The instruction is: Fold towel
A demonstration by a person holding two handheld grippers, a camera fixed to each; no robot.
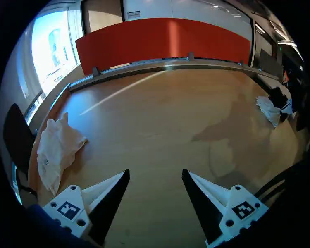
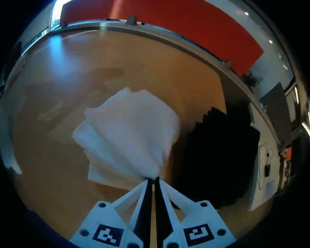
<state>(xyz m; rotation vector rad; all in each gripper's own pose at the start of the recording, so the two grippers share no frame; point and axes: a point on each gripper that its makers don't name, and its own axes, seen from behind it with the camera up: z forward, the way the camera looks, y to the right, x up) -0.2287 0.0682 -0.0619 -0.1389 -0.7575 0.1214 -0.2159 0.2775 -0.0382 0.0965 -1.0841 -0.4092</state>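
Wooden tabletop (image 1: 155,115), red screen (image 1: 163,39) behind. Right hand-held gripper (image 2: 153,180) pinches the bunched towel (image 2: 130,132); left hand-held gripper (image 1: 155,171) hangs spread, empty. Folding seems barely begun.

The towel (image 2: 130,132) is plain white, the desk (image 1: 163,124) warm orange-brown wood grain, the panel (image 1: 163,39) across the top of the left gripper view bright red, and the left claw (image 1: 156,171) and right claw (image 2: 153,180) white with black fingers and black-and-white square markers

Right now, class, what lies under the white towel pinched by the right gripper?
The wooden table shows past the towel edges, with a black object beside it. The patch directly beneath the towel is covered.
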